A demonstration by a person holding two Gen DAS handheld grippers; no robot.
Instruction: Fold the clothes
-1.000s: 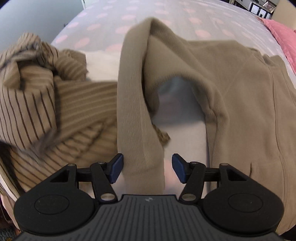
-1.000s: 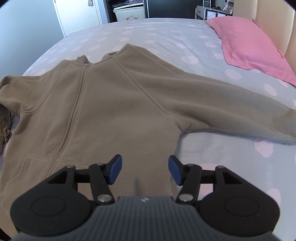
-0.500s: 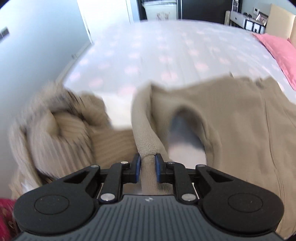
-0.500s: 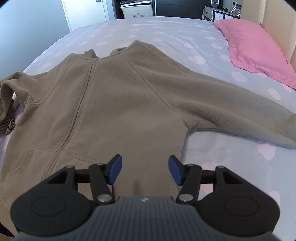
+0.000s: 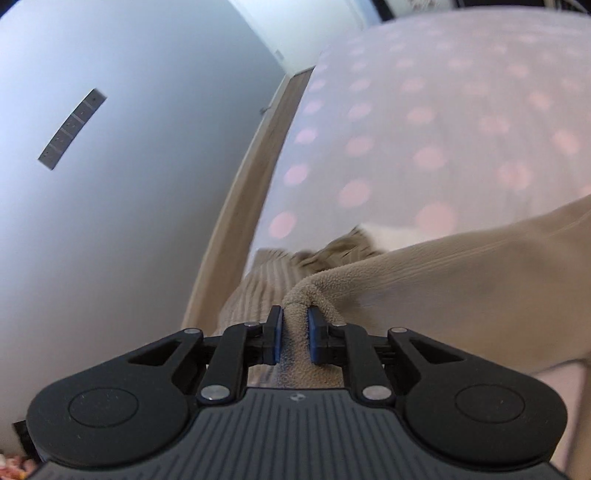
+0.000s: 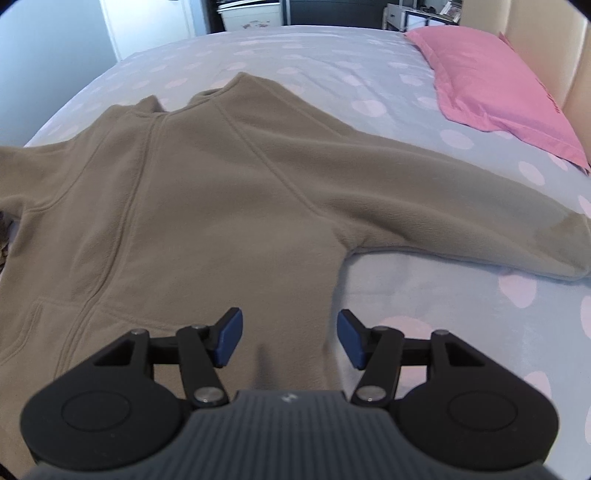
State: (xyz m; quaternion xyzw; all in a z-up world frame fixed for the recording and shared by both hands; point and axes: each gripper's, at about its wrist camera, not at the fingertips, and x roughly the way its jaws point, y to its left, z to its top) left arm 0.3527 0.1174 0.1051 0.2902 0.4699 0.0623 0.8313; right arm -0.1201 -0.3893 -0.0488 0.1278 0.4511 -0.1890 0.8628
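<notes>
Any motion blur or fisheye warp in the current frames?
Left wrist: bedspread dots and striped garment smeared, wall edge bowed; left gripper and pinched fleece sleeve fairly sharp. Right wrist: crisp fleece jacket, even light, edges curved; right gripper sharp.

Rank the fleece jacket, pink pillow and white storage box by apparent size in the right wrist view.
1. Fleece jacket, fills most of the view.
2. Pink pillow.
3. White storage box, smallest, though it sits farthest from the camera, so its true size is unsure.
</notes>
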